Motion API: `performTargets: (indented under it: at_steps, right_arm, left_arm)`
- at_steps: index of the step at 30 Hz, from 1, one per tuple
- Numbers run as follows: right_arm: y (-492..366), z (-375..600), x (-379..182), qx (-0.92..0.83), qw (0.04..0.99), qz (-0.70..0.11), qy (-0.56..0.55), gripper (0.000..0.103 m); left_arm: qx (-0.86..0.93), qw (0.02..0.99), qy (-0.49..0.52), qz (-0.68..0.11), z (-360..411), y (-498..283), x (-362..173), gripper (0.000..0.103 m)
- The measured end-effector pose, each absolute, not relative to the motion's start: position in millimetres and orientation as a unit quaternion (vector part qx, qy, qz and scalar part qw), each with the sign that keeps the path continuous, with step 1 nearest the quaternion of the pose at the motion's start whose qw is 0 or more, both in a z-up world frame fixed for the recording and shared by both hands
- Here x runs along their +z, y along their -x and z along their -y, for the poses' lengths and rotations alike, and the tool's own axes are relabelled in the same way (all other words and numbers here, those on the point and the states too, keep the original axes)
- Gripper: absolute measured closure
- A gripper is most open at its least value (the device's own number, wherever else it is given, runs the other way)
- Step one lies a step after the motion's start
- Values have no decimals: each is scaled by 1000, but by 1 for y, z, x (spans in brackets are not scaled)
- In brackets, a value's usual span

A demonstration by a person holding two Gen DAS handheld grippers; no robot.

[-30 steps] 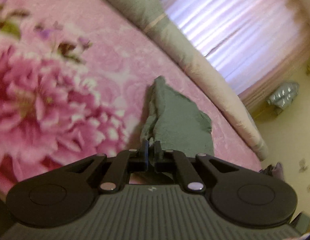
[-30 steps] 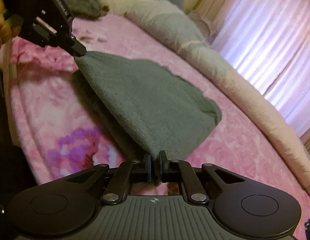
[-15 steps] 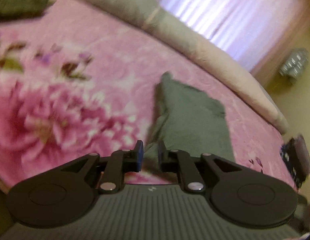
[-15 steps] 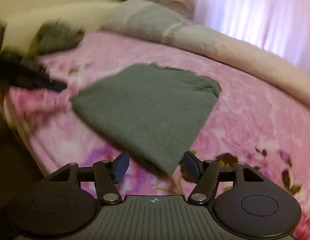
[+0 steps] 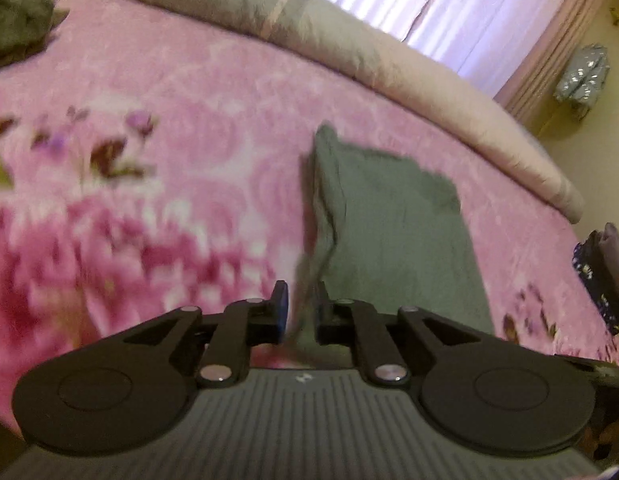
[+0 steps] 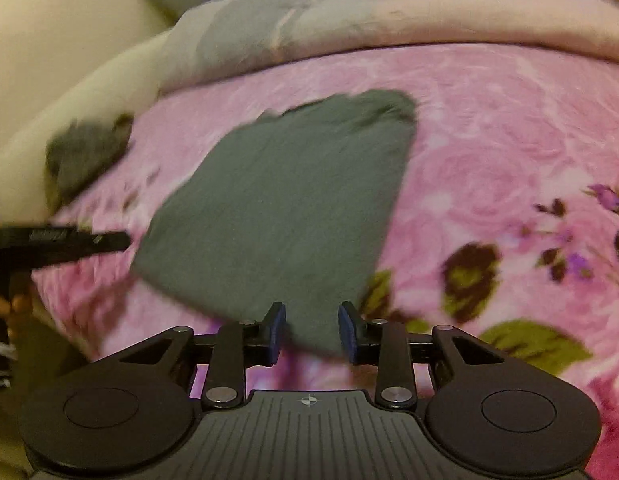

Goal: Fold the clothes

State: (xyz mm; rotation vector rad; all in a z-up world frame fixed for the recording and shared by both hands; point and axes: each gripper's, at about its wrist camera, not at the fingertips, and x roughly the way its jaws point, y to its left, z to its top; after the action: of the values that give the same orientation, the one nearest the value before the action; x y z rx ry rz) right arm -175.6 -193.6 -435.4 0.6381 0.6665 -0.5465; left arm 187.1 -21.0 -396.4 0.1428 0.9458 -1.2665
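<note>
Both tongs [image 5: 297, 312] [image 6: 311, 334] parted (blurred) at folded garment [image 6: 285, 208]

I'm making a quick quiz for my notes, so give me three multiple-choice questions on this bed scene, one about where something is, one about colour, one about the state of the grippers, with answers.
1. Where does the folded grey cloth lie?
A. on the pink floral blanket
B. on the floor
C. on a chair

2. What colour is the crumpled garment at the blanket's far edge?
A. white
B. dark grey
C. red

3. How do the right gripper and left gripper stand?
A. both clamped on the cloth
B. one open, one shut
C. both open

Answers: 1 A, the cloth rests flat on the blanket. 2 B, it matches the cloth's dark grey. 3 C, a gap shows between each pair of fingers.
</note>
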Motion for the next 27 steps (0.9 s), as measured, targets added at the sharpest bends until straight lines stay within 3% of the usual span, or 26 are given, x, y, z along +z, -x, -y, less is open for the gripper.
performTargets:
  at_steps: [2, 8, 12, 13, 14, 16, 18, 24, 27]
  right_arm:
    - [175, 227, -436, -271, 857, -296, -324, 36]
    - [152, 342, -460, -272, 830, -231, -427, 36]
    - [136, 390, -479, -263, 823, -207, -460, 37]
    - [135, 392, -480, -264, 824, -206, -457, 39]
    - [134, 394, -482, -264, 826, -204, -454, 54]
    - [131, 397, -485, -266, 829, -201, -448, 62]
    - [128, 400, -488, -268, 833, -199, -442, 87]
    - [120, 411, -497, -272, 842, -190, -425, 88]
    - [118, 407, -489, -285, 853, -188, -395, 75]
  left_arm:
    - [-574, 700, -55, -422, 43, -203, -391, 81]
    - [-586, 652, -12, -481, 142, -250, -416, 76]
    - [-592, 636, -13, -494, 189, -262, -442, 79]
    - [-599, 632, -13, -492, 195, -263, -447, 90]
    - [-608, 625, -9, -490, 199, -264, -451, 102]
    - [-625, 615, 0, -481, 206, -265, -454, 103]
    - [-643, 613, 3, -459, 209, -262, -454, 103]
    - [-635, 651, -59, -411, 217, -251, -464, 102]
    - [-616, 687, -97, -373, 213, -243, -445, 103]
